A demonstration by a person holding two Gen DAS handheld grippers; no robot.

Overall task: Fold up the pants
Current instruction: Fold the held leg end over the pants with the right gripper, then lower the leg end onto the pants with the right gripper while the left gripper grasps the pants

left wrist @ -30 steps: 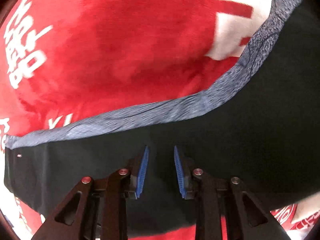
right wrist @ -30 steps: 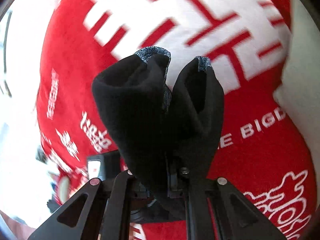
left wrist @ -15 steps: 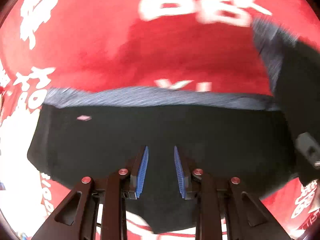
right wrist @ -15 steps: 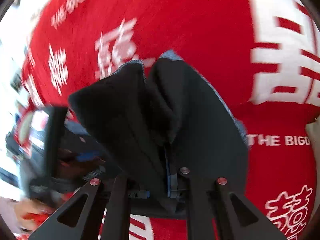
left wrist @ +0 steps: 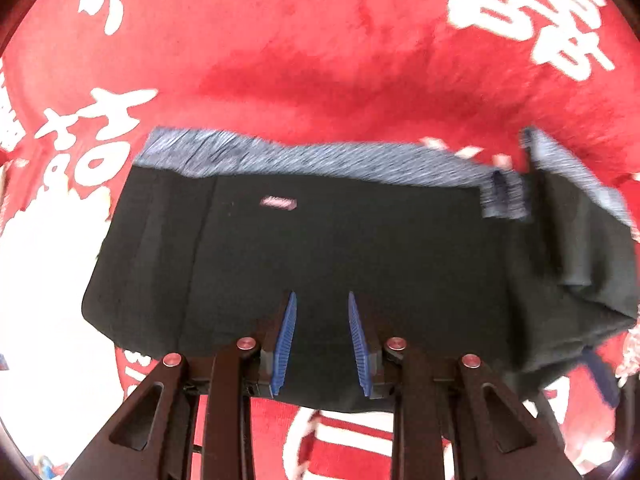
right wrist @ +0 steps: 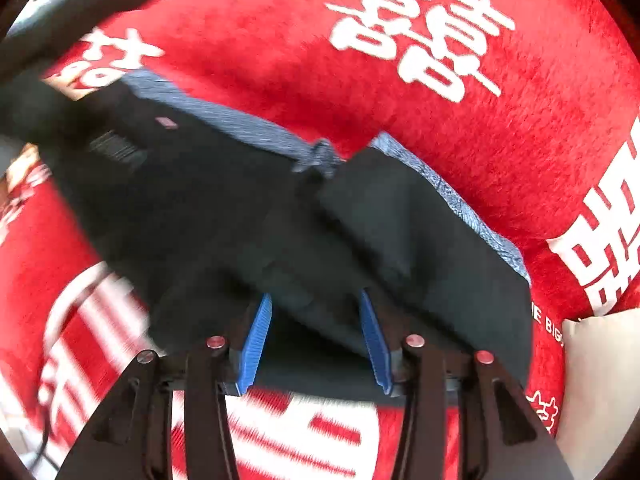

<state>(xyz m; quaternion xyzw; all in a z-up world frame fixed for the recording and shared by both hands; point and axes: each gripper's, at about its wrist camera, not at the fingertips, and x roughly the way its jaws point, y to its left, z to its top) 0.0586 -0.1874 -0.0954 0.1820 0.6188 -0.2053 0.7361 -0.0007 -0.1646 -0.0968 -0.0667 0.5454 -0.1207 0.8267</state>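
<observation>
Red plush cloth (left wrist: 320, 60) printed with white characters covers the whole work surface; whether a bench or a bed lies under it cannot be told. On it lie the pants (left wrist: 320, 248), black with a grey-blue waistband (left wrist: 312, 160), spread flat across the middle of the left wrist view, waistband along the far edge, a small pale label (left wrist: 279, 202) just below it.

Change: the right tool (right wrist: 316, 336), which half a second ago pinched a bunched fold of the pants, has just been opening; its blue pads (right wrist: 256, 340) now stand apart and clear of the fabric. The carried part has come down on the rest of the garment as an upper layer (right wrist: 400, 224), its waistband edge roughly beside the lower one, with a small knot of trim (right wrist: 320, 156) between them. By this reading one fold has been laid and let go; the layer sits somewhat askew and rumpled, so smoothing or a second fold seems to remain.

Left tool (left wrist: 320, 336): pads a narrow gap apart, nothing between them, hanging above the near hem.

Surroundings: a pale surface (right wrist: 600, 360) borders the cloth at the right; a dark blurred bar (right wrist: 80, 8) crosses the upper left of the right wrist view, identity unclear. Nothing blocks the garment.
</observation>
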